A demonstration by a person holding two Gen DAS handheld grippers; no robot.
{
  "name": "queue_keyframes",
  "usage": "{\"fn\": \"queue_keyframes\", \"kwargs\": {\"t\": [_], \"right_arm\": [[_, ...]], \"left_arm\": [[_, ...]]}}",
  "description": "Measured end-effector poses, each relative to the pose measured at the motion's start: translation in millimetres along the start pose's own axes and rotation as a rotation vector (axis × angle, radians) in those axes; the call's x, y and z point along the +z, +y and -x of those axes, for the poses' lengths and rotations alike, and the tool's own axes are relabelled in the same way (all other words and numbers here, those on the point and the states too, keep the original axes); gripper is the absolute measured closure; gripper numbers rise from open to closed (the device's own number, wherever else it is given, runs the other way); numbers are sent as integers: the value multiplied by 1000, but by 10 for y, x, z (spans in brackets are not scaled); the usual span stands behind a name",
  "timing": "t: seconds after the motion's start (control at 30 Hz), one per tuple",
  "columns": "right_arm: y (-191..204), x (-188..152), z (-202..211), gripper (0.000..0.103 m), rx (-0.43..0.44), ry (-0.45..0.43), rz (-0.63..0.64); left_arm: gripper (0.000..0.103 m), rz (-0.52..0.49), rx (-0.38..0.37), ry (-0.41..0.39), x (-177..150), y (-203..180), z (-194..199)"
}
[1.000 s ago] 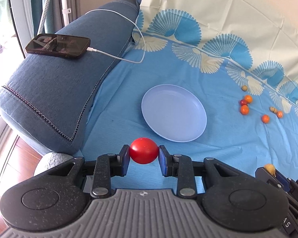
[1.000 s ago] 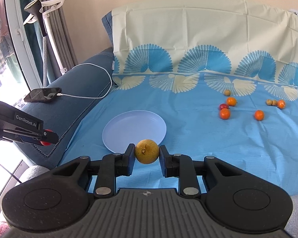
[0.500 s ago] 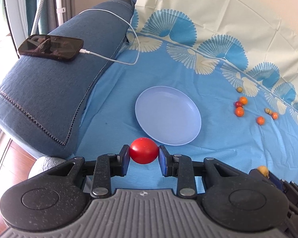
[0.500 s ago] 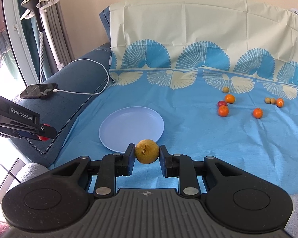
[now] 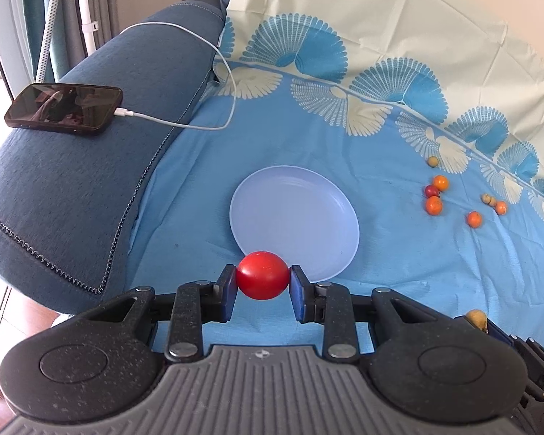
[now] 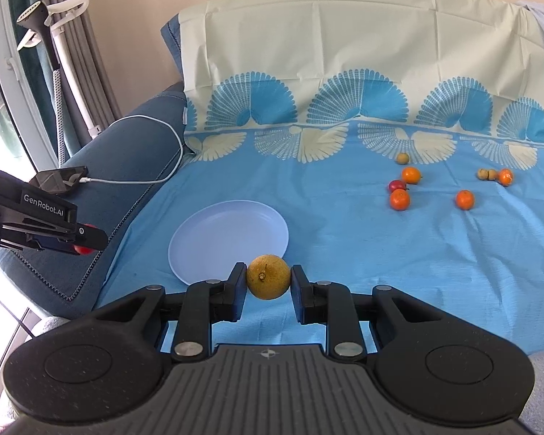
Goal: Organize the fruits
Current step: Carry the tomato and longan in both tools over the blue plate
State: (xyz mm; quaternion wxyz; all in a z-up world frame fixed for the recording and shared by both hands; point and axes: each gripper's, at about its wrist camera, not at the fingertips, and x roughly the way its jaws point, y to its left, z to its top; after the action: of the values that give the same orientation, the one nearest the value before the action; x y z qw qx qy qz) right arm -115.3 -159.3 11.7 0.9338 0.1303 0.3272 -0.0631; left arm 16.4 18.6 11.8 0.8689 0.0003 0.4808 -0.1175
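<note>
My left gripper (image 5: pixel 262 276) is shut on a red round fruit (image 5: pixel 262 274) and holds it above the near rim of the pale blue plate (image 5: pixel 293 217), which has nothing in it. My right gripper (image 6: pixel 268 282) is shut on a yellow-brown round fruit (image 6: pixel 268 277) just in front of the plate (image 6: pixel 228 235). The left gripper also shows in the right wrist view (image 6: pixel 87 244) at the left, beside the sofa arm. Several small orange fruits (image 6: pixel 399 199), one dark red fruit (image 6: pixel 396 185) and a few small tan fruits (image 6: pixel 402 158) lie on the blue sheet at the right.
A black phone (image 5: pixel 63 108) on a white charging cable (image 5: pixel 199 127) lies on the blue sofa arm (image 5: pixel 90 181) to the left. A cream and blue patterned sheet (image 6: pixel 344 54) covers the backrest. A garment steamer (image 6: pixel 40 25) stands by the curtain.
My left gripper has moved forward with the red fruit, closer to the plate's near rim. The right gripper with the yellow fruit has edged forward and left slightly.
</note>
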Motion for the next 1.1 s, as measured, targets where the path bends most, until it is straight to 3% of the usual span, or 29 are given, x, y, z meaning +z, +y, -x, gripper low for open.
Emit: {"fn": "queue_keyframes", "kwargs": {"t": [0.43, 0.83, 1.1], "right_arm": [[42, 113, -493, 76, 26, 24, 28], [121, 300, -1480, 76, 30, 86, 109], [186, 212, -2119, 76, 13, 176, 178]], "left_arm": [[69, 10, 30, 37, 168, 9, -449], [69, -46, 45, 83, 399, -88, -1336], [69, -70, 68, 130, 481, -80, -1863]]}}
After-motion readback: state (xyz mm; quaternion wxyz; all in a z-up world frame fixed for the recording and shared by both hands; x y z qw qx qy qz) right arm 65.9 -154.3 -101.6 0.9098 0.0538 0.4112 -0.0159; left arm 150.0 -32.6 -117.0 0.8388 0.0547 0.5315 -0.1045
